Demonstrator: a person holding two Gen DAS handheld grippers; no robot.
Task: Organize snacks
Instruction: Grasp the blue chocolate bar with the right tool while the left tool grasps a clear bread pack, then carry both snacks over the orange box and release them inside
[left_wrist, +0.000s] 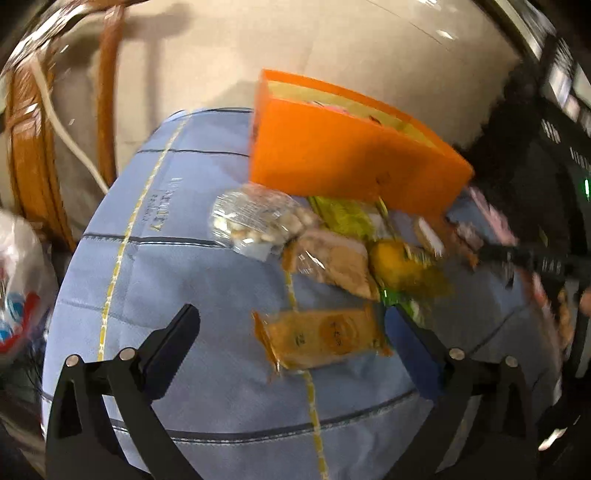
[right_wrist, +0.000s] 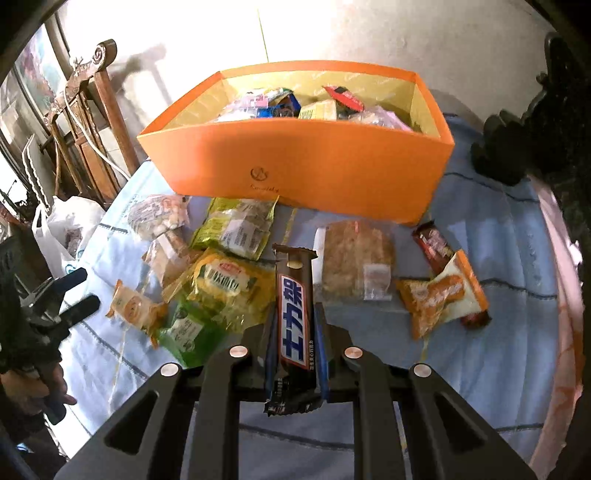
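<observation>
Right gripper (right_wrist: 295, 332): fingers clamped on the chocolate bar (right_wrist: 294, 325) at mid-length — the bar is held lengthways above the tabletop (right_wrist: 498, 258), short of the orange box (right_wrist: 295, 162).
Left gripper (left_wrist: 291, 325): fingers spread wide, gripping nothing, poised over the orange wafer packet (left_wrist: 325, 338) lying flat on the blue cloth.
Handling, the bar: looks light and fairly stiff inside a slick wrapper — the side grip seems sound; a pinch on the crimped end would likely slip.
Handling, the wafer packet: probably light and crumbly; its long edges look the safest hold.
Box: already holds several snacks; more packets lie loose just before it.
Hard to make out: the left view is motion-blurred, so labels there are unreadable, and the box hides whatever lies behind it.
</observation>
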